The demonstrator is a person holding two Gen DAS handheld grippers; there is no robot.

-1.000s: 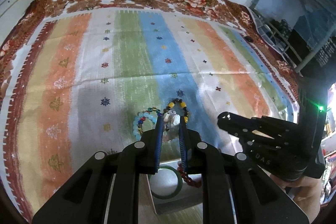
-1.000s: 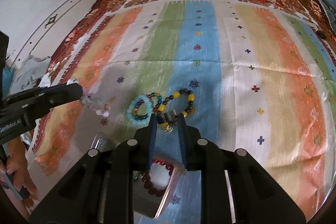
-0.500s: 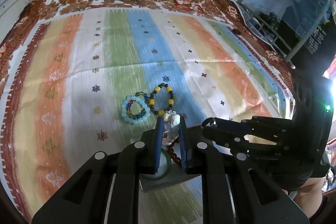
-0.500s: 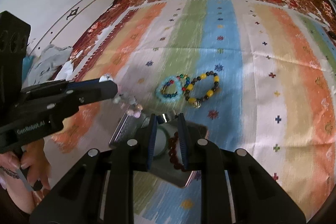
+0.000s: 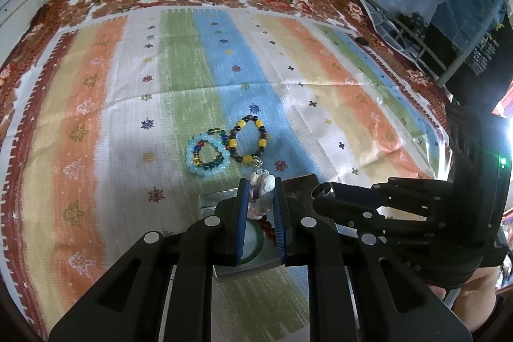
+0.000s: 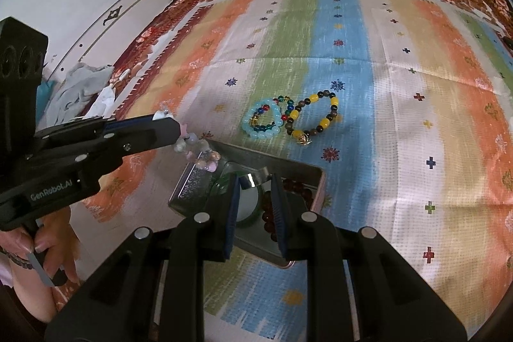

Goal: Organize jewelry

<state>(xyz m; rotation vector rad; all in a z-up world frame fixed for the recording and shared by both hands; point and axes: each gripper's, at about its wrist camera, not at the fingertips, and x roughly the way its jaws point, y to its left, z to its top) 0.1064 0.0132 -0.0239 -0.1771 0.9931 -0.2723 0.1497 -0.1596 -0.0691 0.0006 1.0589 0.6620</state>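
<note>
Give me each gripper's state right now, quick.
Left gripper: closed on the pale bead bracelet, over the metal tin.
Right gripper: jaws slightly apart, holding a silver ring.

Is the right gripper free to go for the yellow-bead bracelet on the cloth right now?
Probably not yet. The right gripper is pinching a silver ring over the tin, so it must drop that first. Otherwise the path looks free: the yellow-bead bracelet lies just beyond the tin with nothing between.
</note>
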